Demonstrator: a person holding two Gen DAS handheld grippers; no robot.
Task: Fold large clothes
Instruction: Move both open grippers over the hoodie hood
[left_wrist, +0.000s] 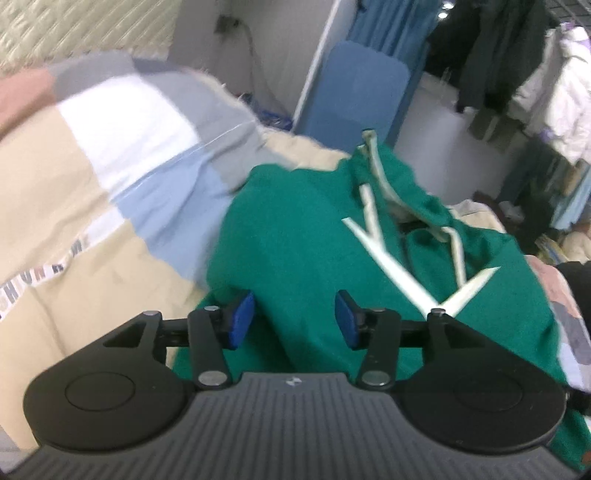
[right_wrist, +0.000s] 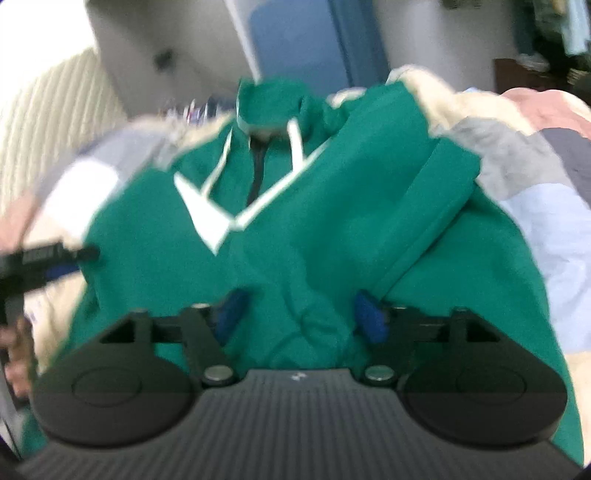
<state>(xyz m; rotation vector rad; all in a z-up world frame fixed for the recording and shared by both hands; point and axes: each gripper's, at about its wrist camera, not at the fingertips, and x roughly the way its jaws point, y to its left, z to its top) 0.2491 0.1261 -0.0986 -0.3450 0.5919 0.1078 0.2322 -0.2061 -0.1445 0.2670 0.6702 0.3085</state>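
Both grippers, left gripper (left_wrist: 294, 319) and right gripper (right_wrist: 301, 315), are hanging half-open, gripping nothing, over the green hoodie (left_wrist: 314, 229); its folded sleeve (right_wrist: 424, 221) is likely slipping open.

A bed covered by a patchwork quilt (left_wrist: 122, 147) in cream, white, grey, pale blue and pink blocks (a strip of lettering runs across one cream patch) carries everything here. A green hoodie (left_wrist: 303, 236) with white stripes and drawstrings lies directly on the quilt, its hood toward the bed's far edge.
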